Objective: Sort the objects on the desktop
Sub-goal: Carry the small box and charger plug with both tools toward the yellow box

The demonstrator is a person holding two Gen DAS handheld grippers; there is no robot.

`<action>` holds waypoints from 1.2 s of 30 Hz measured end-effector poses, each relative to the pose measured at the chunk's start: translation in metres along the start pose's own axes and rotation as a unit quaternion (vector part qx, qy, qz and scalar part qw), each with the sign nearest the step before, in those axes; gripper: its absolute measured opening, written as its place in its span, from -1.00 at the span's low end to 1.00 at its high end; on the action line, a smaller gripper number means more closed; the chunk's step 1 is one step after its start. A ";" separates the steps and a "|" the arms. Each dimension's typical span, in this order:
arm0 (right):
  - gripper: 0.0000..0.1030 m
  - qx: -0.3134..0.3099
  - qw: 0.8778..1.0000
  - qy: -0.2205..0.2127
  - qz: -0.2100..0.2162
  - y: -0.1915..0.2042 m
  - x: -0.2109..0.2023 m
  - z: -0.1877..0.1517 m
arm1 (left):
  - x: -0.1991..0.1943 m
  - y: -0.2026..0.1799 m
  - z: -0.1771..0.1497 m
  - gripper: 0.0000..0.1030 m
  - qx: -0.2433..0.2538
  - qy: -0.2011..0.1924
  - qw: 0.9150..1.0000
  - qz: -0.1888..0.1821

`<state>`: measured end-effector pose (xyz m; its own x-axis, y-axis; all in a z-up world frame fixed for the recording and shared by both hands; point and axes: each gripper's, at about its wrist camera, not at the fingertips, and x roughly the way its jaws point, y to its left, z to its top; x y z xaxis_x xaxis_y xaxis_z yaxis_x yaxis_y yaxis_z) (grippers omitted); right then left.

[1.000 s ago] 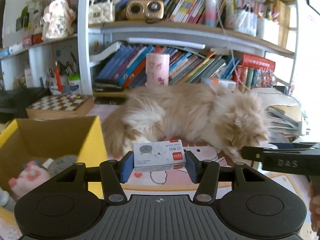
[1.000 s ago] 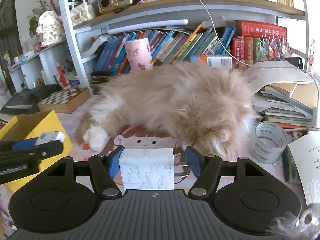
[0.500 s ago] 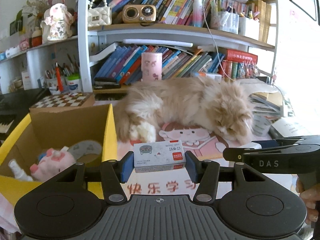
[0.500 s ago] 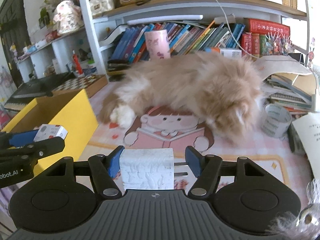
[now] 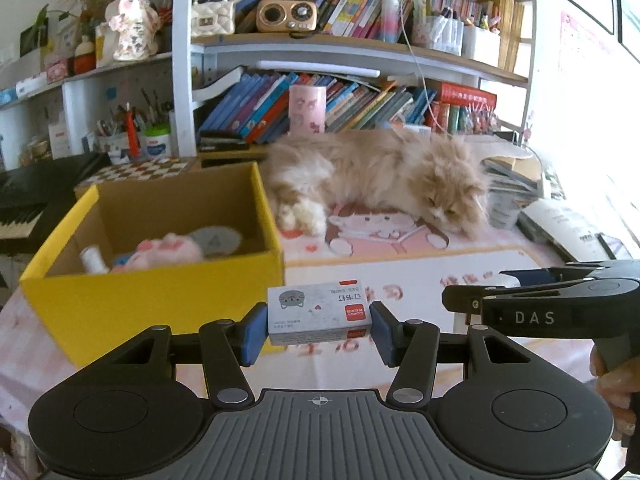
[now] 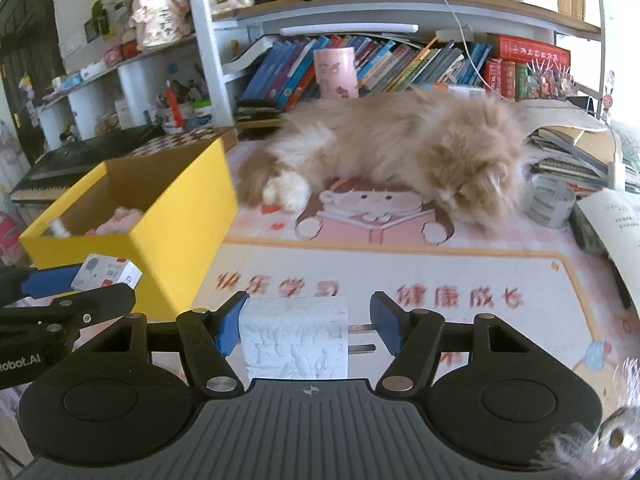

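Observation:
My left gripper (image 5: 318, 330) is shut on a small grey-white staple box (image 5: 318, 314) with a cat print and red label, held in the air in front of the yellow cardboard box (image 5: 152, 296). The staple box also shows in the right wrist view (image 6: 106, 274). The yellow box (image 6: 176, 236) holds a pink plush toy (image 5: 160, 250) and a small white bottle (image 5: 92, 258). In the right wrist view, a white tissue pack (image 6: 295, 338) sits between the fingers of my right gripper (image 6: 304, 328); the left pad touches it, and a gap shows at the right pad.
A fluffy cream cat (image 5: 380, 176) lies across the pink desk mat (image 6: 400, 272) behind both grippers. A tape roll (image 6: 550, 200) and stacked books and papers (image 6: 576, 152) lie at the right. A chessboard box (image 5: 140, 170) and bookshelves stand behind.
Both grippers have pulled back toward the front of the desk, away from the cat, with their loads. The yellow box now lies lower and nearer in both views.

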<state>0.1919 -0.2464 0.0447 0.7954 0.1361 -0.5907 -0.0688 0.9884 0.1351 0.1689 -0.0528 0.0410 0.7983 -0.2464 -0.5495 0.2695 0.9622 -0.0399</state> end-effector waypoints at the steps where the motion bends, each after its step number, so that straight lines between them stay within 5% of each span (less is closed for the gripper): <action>1: 0.23 0.002 1.000 0.000 -0.001 0.006 -0.003 -0.004 | -0.005 0.003 -0.003 0.03 0.002 0.001 1.000 -0.002; 18: 0.23 0.020 1.000 0.019 -0.004 0.069 -0.052 -0.062 | -0.070 0.030 -0.048 0.03 0.003 0.017 1.000 -0.012; 36: 0.23 -0.038 0.998 0.017 0.047 0.121 -0.062 -0.070 | -0.107 0.055 -0.065 0.03 -0.024 -0.002 0.999 0.032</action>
<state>0.0919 -0.1308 0.0416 0.7622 0.2300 -0.6052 -0.1889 0.9731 0.1318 0.0634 0.0340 0.0432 0.8153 -0.1850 -0.5487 0.1922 0.9803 -0.0450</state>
